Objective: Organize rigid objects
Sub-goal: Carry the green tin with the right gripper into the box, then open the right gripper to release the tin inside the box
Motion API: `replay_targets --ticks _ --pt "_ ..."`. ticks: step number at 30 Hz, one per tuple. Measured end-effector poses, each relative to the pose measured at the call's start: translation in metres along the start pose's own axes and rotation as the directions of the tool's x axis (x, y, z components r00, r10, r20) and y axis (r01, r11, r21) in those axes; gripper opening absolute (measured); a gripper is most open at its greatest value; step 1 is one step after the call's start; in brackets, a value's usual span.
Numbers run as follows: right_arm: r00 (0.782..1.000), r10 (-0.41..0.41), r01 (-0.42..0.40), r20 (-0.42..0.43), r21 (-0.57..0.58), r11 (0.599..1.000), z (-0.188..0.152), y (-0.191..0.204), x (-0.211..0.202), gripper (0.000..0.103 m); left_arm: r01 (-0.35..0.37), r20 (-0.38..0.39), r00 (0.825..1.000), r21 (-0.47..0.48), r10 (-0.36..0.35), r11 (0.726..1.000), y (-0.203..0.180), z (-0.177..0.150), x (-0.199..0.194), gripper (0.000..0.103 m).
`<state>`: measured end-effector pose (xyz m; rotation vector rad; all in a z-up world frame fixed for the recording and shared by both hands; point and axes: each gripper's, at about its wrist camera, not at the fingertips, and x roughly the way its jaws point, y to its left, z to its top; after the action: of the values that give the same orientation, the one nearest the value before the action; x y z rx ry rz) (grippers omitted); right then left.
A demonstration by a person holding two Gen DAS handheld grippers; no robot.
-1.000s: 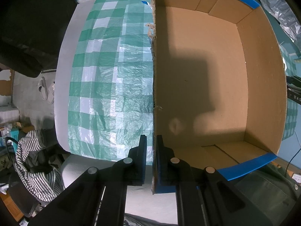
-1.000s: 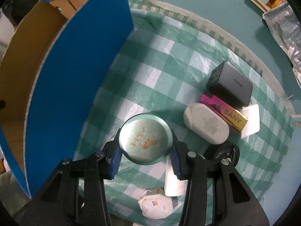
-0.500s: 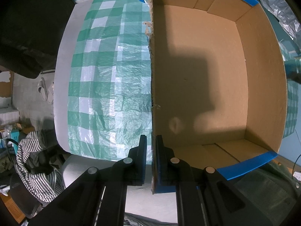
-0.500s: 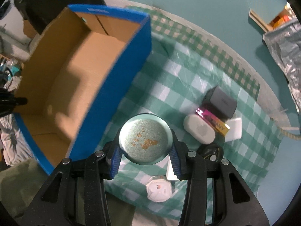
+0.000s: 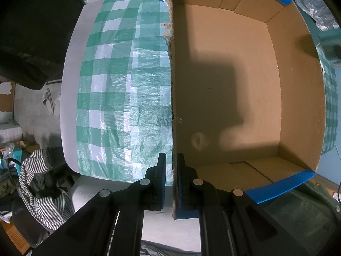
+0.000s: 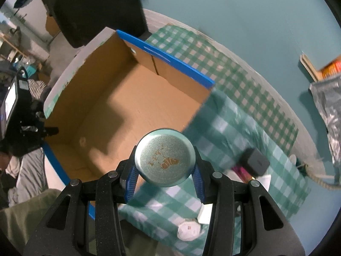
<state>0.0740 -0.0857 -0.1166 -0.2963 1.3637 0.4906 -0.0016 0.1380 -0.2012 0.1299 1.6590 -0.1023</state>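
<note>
My right gripper (image 6: 165, 171) is shut on a round teal tin (image 6: 165, 156) with gold print on its lid, held high above the near right wall of the open cardboard box (image 6: 132, 111). The box is brown inside, blue outside, and empty. My left gripper (image 5: 171, 166) is shut on the box's left wall (image 5: 173, 85), one finger each side. The right gripper with the tin shows blurred at the right edge of the left wrist view (image 5: 329, 42).
A green checked cloth (image 5: 119, 93) covers the table. On it right of the box lie a dark charger block (image 6: 255, 162), a pink box (image 6: 240, 170), a white octagonal pack (image 6: 188, 230) and other white items. A silver bag (image 6: 328, 106) lies far right.
My right gripper has lifted the tin and carried it left, from over the cloth to above the box's right wall. The left gripper has kept its hold on the box wall.
</note>
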Motion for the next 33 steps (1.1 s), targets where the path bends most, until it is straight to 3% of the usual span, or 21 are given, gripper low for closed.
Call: replay_targets --ticks 8,17,29,33 --pt "0.998 -0.002 0.000 -0.058 -0.041 0.999 0.029 0.017 0.046 0.044 -0.001 -0.001 1.000 0.008 0.001 1.000 -0.003 0.000 0.000 0.009" --pt "0.990 -0.031 0.024 -0.136 -0.053 0.998 0.036 0.022 0.093 0.044 -0.002 -0.003 1.000 0.008 0.002 1.000 -0.003 0.000 0.000 0.009" --pt "0.988 -0.064 0.051 -0.141 -0.097 0.994 0.039 0.032 0.105 0.044 0.004 -0.008 1.000 0.002 -0.004 1.000 0.004 0.000 0.000 0.009" --pt "0.991 -0.049 0.039 -0.121 -0.083 0.996 0.040 0.033 0.102 0.055 0.009 -0.013 1.000 -0.001 -0.009 1.000 0.004 0.001 0.000 0.009"
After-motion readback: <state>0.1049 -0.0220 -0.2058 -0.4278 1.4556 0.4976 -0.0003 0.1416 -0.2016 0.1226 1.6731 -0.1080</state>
